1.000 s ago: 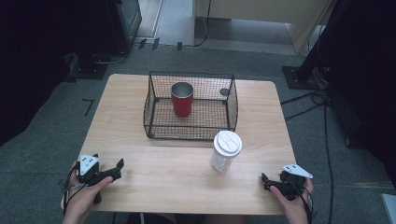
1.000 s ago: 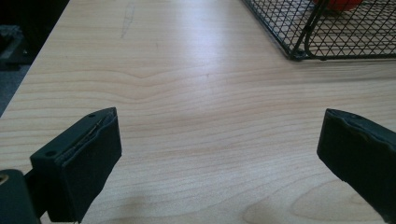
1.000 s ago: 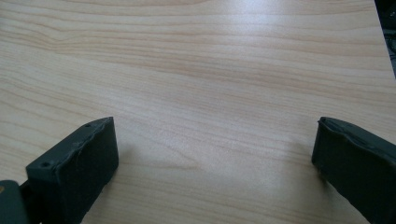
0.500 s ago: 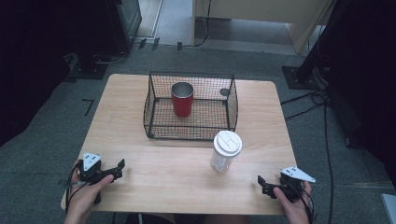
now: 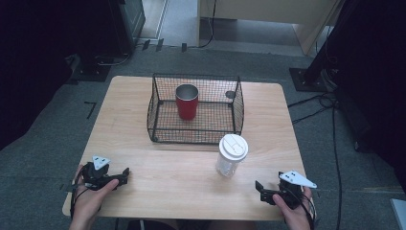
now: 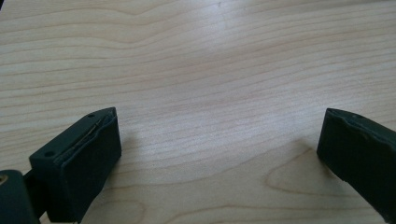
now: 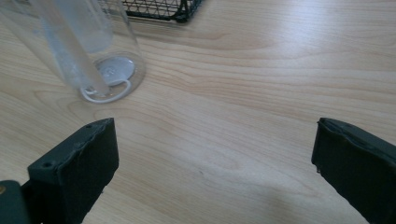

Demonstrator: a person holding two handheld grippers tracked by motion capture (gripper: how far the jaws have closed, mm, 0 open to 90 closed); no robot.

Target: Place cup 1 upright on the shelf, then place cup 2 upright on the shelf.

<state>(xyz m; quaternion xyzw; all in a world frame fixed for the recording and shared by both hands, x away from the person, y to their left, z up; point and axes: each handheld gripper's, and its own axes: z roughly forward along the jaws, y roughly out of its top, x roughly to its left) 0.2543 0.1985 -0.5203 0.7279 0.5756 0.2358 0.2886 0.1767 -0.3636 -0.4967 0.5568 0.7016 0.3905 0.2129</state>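
We hold 2 grippers low at the near edge of the table, both with jaws spread wide and nothing between them. Our left gripper rests by the near-left corner over bare wood. Our right gripper sits by the near-right corner and points toward the clear cup with the white lid, which stands upright just beyond it, right of the middle and close to the front wall of the wire basket.

We judge the step in hand to be the reach for that cup. To do it well, we should square the right jaws to the cup's lower wall, bring 1 jaw to each side, and close gently, since thin clear plastic will likely flex or slip.

The wood between gripper and cup lies open. Beyond the cup, the basket wall leaves little room, so a push forward could knock the cup against it. Inside the basket, toward its far left, a red cup stands upright.
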